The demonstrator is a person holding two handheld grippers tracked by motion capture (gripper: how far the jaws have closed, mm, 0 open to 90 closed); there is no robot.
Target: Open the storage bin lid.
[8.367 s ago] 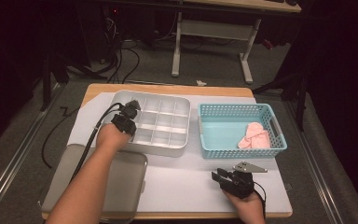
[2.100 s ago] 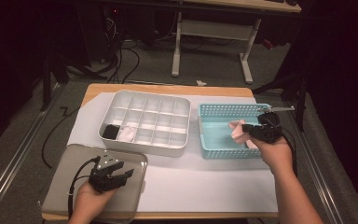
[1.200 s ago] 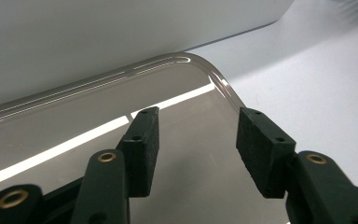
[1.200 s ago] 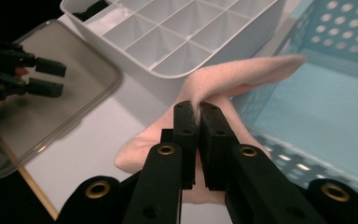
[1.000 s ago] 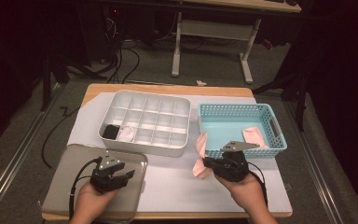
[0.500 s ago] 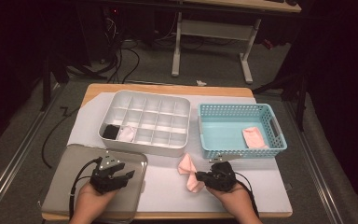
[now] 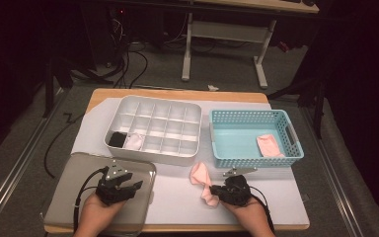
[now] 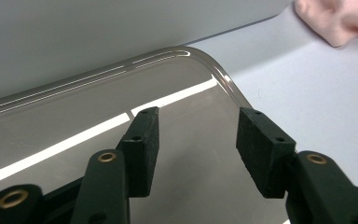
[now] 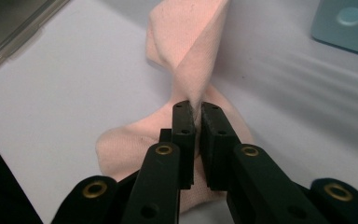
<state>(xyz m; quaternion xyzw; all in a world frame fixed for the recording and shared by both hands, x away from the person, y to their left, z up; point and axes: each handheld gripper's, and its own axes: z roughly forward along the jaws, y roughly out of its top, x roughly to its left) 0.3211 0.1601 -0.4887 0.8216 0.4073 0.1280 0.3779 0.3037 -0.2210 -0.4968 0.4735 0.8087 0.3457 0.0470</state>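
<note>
Fabric sat pinched between the jaws of our right gripper (image 9: 196, 126), which were nearly together and clamped on a fold of the pink sock (image 9: 186, 60); in the right gripper view the sock twisted upward from the pads while its lower part spread on the white mat (image 9: 74, 84) under the jaws. Over the last moment those jaws had eased apart very slightly, yet the cloth was pressed between them. Our left gripper (image 8: 196, 140) held its jaws well apart with nothing between them, hovering above the clear lid (image 8: 98, 121) whose rounded corner showed just ahead of the pads. From the high view, the right gripper (image 7: 218, 189) lay near the front edge of the table (image 7: 177, 93), and the left gripper (image 7: 128, 183) sat over the lid (image 7: 74, 182) at the front left. The white mat (image 7: 177, 197) covered most of the wooden table, and behind it we saw a dark floor with cables and the legs of another desk. A white divided tray (image 7: 155, 128) stood at the back left with a dark item and a pale one in its front left cells, and a blue basket (image 7: 254, 136) stood beside it holding a second pink sock (image 7: 270, 145). The held sock (image 7: 201, 180) lay just left of the right gripper, in front of the gap between tray and basket, well apart from the left gripper.
</note>
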